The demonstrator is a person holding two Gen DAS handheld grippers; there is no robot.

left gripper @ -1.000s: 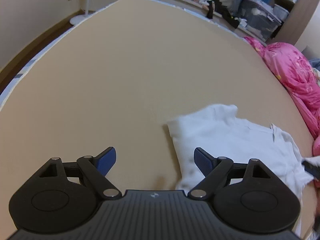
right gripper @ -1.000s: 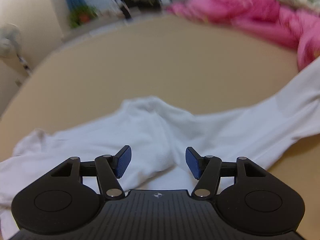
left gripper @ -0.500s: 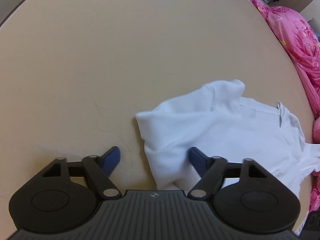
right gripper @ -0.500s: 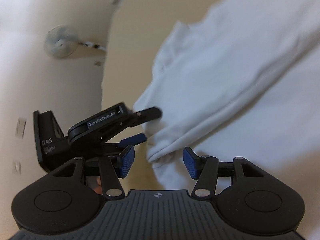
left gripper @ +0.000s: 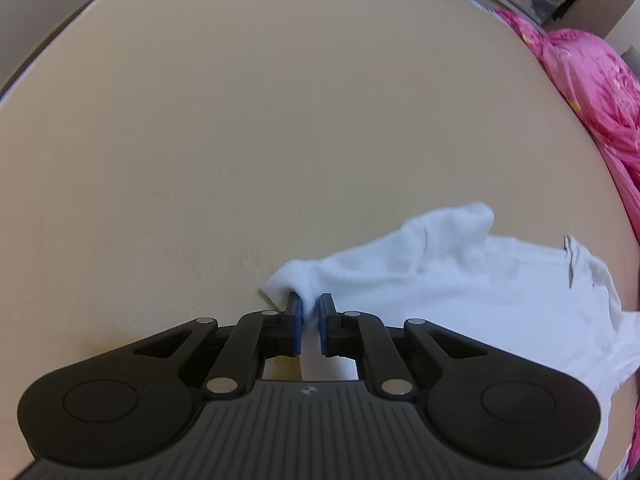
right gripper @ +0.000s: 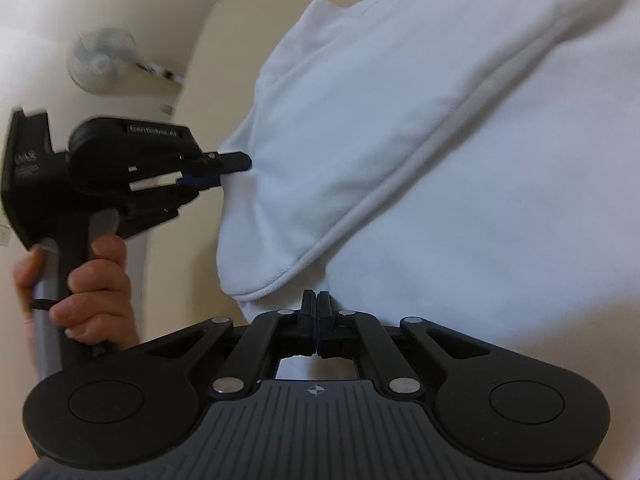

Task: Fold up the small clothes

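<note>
White garment (left gripper: 460,292): a small top, lying spread on the tan bed surface (left gripper: 248,120), with one near corner bunching up where it is being gripped. A hemmed edge is running diagonally across the right wrist view, with a fold of cloth lying over it.

Left gripper (left gripper: 309,312): blue pads drawn in narrow, pinching the garment's near corner; the right wrist view is showing it from the side, biting the cloth edge. Judged purpose: holding one corner so the panel can be lifted and carried over for a fold.

Right gripper (right gripper: 316,312): jaws drawn together at the hemmed edge; whether cloth is actually sitting between the pads cannot be told, though the placement suggests it is taking the matching corner.

Hand (right gripper: 88,288): wrapping the left gripper's handle.

Pink quilt (left gripper: 592,92): lying bunched along the far right, well apart from the garment.

Standing fan (right gripper: 100,60): blurred, against the wall.

Writing: "GenRobot.AI" is reading, blurred, on the left gripper's body; a second mark on its rear block is illegible.
</note>
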